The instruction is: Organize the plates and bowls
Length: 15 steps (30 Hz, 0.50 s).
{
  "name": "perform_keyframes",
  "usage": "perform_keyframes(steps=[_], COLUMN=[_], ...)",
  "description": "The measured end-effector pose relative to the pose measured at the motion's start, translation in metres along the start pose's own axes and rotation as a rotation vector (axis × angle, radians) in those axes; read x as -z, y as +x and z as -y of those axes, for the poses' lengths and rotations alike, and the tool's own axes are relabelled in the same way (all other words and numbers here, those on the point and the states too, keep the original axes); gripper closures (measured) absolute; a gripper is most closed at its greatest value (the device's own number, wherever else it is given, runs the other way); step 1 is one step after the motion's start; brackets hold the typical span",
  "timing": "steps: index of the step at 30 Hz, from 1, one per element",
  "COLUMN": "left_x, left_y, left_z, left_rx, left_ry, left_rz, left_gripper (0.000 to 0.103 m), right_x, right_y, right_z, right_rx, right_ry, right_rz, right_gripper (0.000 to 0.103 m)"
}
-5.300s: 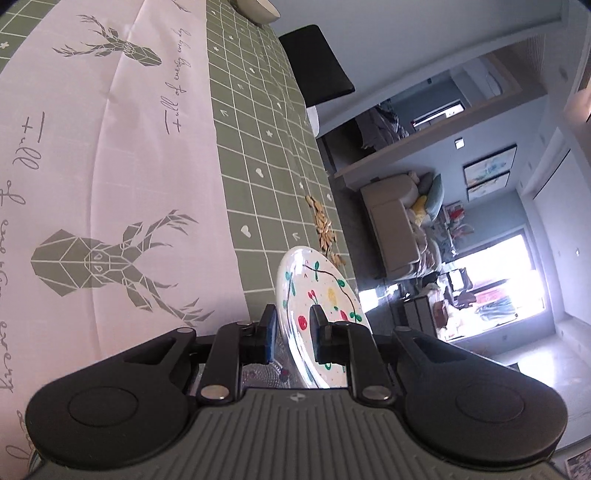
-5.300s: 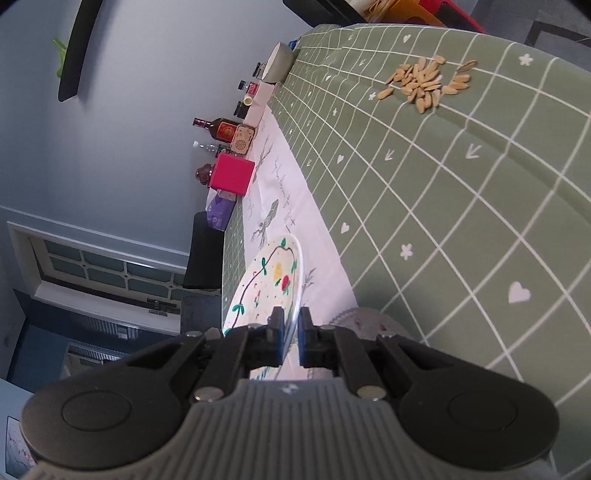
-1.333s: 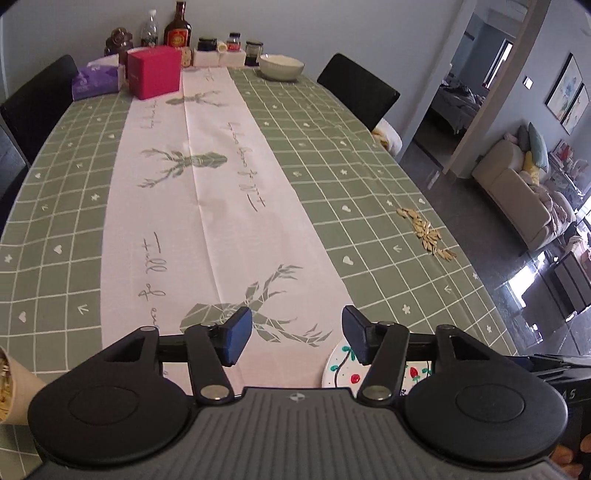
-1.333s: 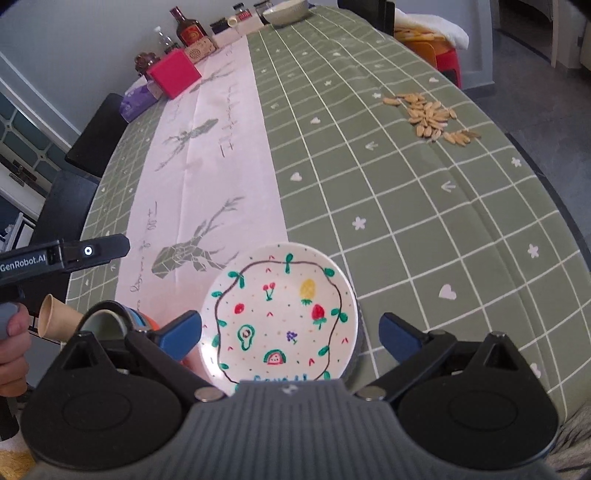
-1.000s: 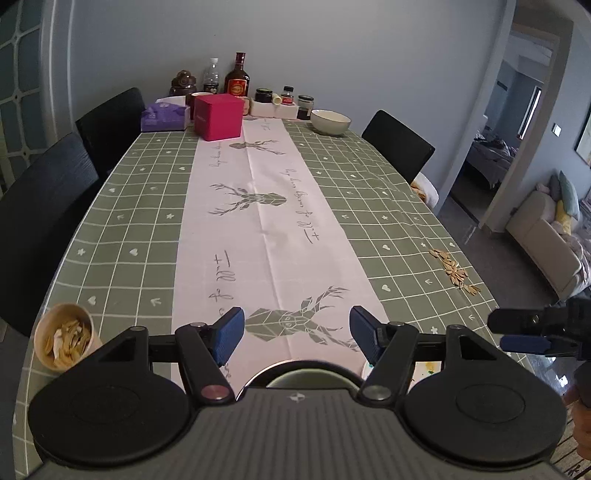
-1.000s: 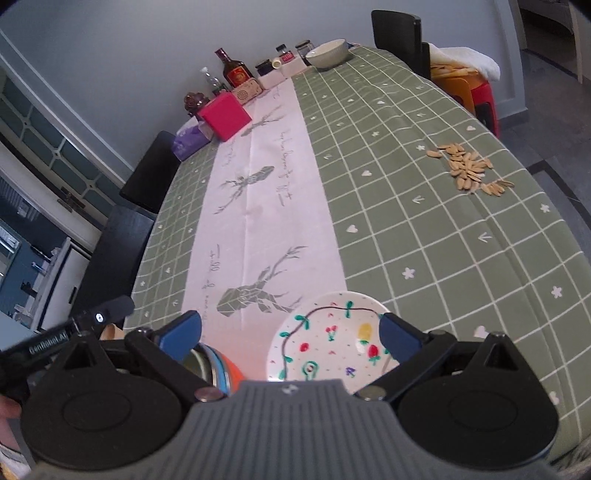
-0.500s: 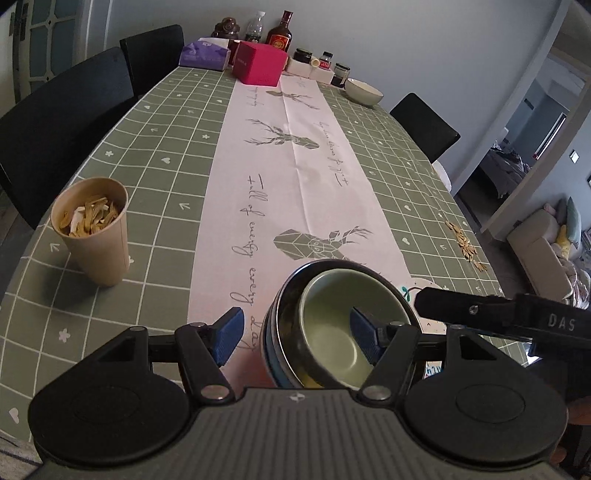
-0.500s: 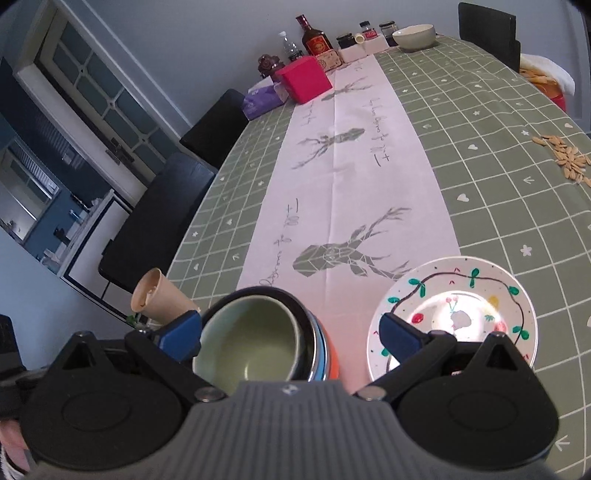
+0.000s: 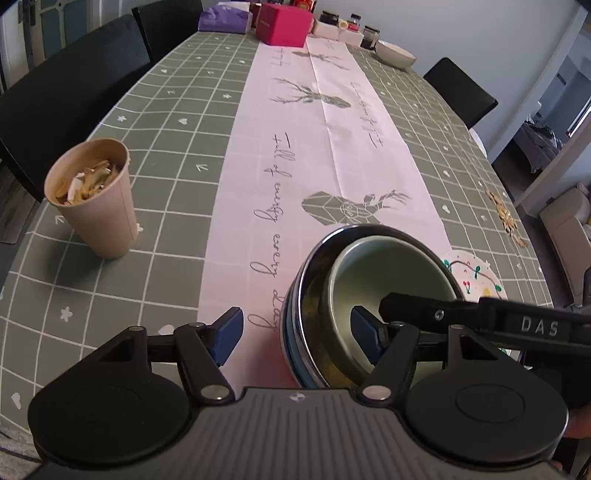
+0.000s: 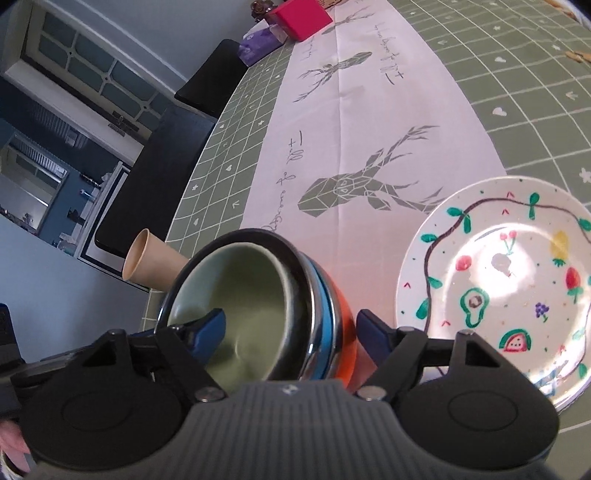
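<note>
hand-held gripper [image 10: 290, 328] astride bowl stack [image 10: 255, 310]

Plate [image 9: 476, 273] mostly hidden behind stacked bowls [image 9: 369, 295].

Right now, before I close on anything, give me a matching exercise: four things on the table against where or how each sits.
1 painted plate
2 green bowl
3 paper cup
4 pink box

A far end of the table
B nested inside the steel bowl
C lying flat beside the bowl stack
D upright, holding scraps

Pairs: 1-C, 2-B, 3-D, 4-A
</note>
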<state>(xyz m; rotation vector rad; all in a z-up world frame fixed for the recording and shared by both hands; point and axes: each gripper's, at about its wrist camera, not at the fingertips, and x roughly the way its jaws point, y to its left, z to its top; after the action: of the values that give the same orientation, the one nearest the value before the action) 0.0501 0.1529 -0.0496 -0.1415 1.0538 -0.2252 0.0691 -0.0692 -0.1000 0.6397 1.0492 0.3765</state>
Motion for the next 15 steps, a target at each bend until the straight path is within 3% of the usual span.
perform_keyframes(steps=[7, 10, 12, 13, 15], left_x=[0.003, 0.002, 0.002, 0.002, 0.001], left_y=[0.016, 0.019, 0.022, 0.023, 0.023], left_z=[0.008, 0.004, -0.002, -0.007, -0.010], left_rx=[-0.020, 0.019, 0.071, 0.123, 0.127], left_ry=[0.033, 0.012, -0.027, -0.069, -0.103], left_rz=[-0.054, -0.074, -0.092, -0.103, -0.103], left_gripper=[0.019, 0.019, 0.026, 0.037, 0.040], right_x=[0.001, 0.000, -0.001, -0.001, -0.002], right_y=[0.015, 0.023, 0.028, 0.028, 0.026], right_z=[0.001, -0.001, 0.002, 0.002, 0.006], right_rx=[0.023, 0.032, 0.038, 0.047, 0.036], right_ry=[0.018, 0.018, 0.031, 0.031, 0.064], right_rz=[-0.028, -0.034, -0.037, -0.034, -0.035], right_gripper=[0.032, 0.032, 0.034, 0.041, 0.043])
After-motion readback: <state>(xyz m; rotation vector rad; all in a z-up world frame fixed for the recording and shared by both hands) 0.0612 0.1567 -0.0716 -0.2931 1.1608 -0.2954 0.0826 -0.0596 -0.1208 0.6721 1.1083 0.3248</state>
